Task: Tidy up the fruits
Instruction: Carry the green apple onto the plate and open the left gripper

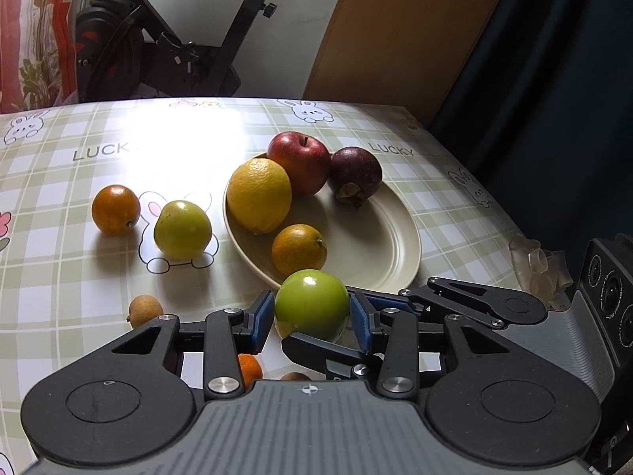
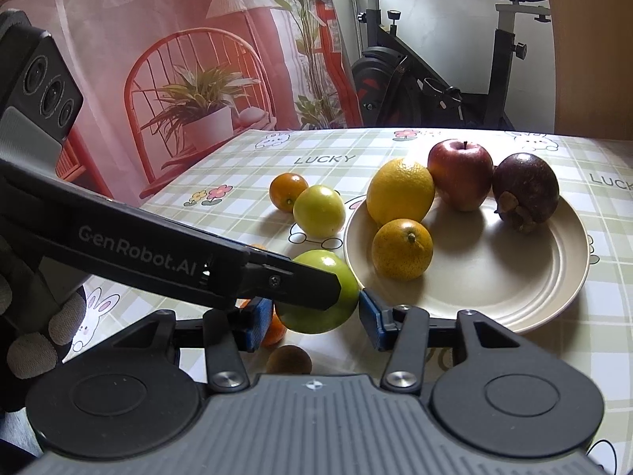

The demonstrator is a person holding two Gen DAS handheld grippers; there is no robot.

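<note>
A green fruit [image 1: 311, 304] sits between the blue pads of my left gripper [image 1: 312, 318], which is shut on it just before the cream plate [image 1: 379, 245]. The same fruit [image 2: 328, 297] shows in the right wrist view, with the left gripper's finger [image 2: 277, 277] across it. My right gripper [image 2: 316, 320] is open, its pads on either side of that fruit and not pressing it. On the plate lie a yellow citrus [image 1: 259, 196], a red apple [image 1: 300, 162], a mangosteen [image 1: 356, 174] and a small orange [image 1: 298, 249].
On the checked tablecloth left of the plate lie an orange [image 1: 115, 209], a yellow-green fruit [image 1: 182, 229] and a small brown longan [image 1: 145, 310]. Another orange [image 1: 249, 370] and a brown fruit [image 2: 288, 360] lie under the grippers. An exercise bike [image 1: 158, 39] stands behind the table.
</note>
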